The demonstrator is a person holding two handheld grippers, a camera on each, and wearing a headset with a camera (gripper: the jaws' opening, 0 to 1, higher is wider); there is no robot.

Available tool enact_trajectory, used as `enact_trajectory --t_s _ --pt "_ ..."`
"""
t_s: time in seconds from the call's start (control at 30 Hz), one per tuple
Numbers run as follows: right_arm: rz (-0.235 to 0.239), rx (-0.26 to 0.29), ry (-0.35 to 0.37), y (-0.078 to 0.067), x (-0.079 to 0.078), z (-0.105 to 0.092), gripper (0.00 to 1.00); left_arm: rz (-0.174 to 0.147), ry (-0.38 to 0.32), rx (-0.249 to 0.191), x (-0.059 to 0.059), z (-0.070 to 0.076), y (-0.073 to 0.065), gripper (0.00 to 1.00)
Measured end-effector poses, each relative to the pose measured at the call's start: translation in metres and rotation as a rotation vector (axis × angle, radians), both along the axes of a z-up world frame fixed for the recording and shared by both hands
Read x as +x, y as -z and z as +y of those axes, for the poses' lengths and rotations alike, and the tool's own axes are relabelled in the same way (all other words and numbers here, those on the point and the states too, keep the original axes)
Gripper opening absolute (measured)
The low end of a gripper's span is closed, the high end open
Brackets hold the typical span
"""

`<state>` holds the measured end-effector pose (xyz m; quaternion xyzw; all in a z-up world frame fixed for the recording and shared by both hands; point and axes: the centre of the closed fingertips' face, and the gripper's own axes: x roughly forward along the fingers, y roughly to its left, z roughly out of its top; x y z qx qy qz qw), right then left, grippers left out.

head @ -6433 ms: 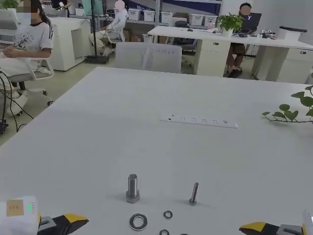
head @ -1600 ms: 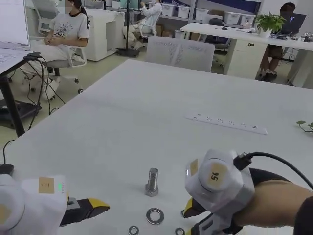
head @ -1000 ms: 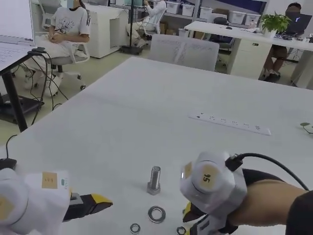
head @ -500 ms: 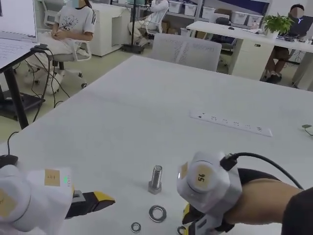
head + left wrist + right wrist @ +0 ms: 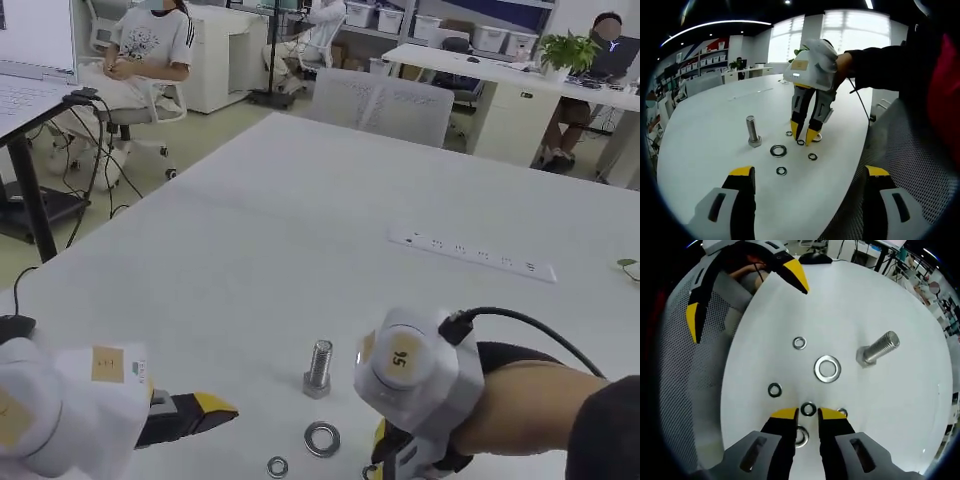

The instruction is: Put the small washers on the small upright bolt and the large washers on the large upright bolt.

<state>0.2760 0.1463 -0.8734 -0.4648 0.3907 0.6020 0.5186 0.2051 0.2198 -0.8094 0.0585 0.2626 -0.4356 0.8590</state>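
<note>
The large bolt point(image 5: 318, 368) point(image 5: 879, 348) point(image 5: 753, 132) stands upright on the white table. In front of it lie a large washer point(image 5: 322, 437) point(image 5: 827, 368) point(image 5: 778, 150) and several small washers point(image 5: 799, 343) point(image 5: 774, 389) point(image 5: 781, 171). My right gripper point(image 5: 808, 413) point(image 5: 804, 136) point(image 5: 380, 465) points down at the table, its jaws a narrow gap apart on either side of one small washer point(image 5: 808, 409) that lies flat. A second large washer point(image 5: 801, 436) sits partly under its left jaw. My left gripper point(image 5: 809, 172) point(image 5: 215, 408) hovers wide open with nothing between its jaws, a little to the left of the washers.
A white power strip point(image 5: 470, 254) lies further back on the table point(image 5: 250, 250). An office chair point(image 5: 380, 105) stands at the far edge. People sit at desks behind. The near table edge point(image 5: 850, 165) runs close to the washers.
My right gripper has crept a little left and lower over the washers during the last second. The left gripper has stayed about where it was. The head camera has shifted.
</note>
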Motion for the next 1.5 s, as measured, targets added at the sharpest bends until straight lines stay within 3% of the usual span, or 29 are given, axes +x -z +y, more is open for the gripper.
enact_trajectory --t_s 0.43,0.6,0.77,0.97,1.3,1.5 --pt "-0.023 -0.039 -0.027 0.0 -0.002 -0.001 0.14 -0.02 0.014 0.005 0.002 -0.003 -0.01 0.88" --pt "-0.022 -0.039 -0.028 0.001 -0.003 -0.001 0.14 -0.054 0.017 0.009 0.009 -0.005 -0.021 0.88" --pt "-0.021 -0.043 -0.026 0.001 -0.003 0.0 0.14 -0.115 -0.001 0.014 0.019 -0.01 -0.037 0.88" --pt "-0.021 -0.04 -0.02 0.001 -0.004 0.0 0.14 -0.099 0.016 0.025 0.015 -0.014 -0.026 0.87" --pt "-0.029 -0.036 -0.006 0.001 -0.005 0.001 0.14 -0.101 0.035 -0.01 0.012 -0.021 -0.028 0.87" --pt "-0.018 -0.007 0.023 -0.002 -0.004 0.001 0.14 -0.122 0.039 -0.015 0.013 -0.022 -0.03 0.85"
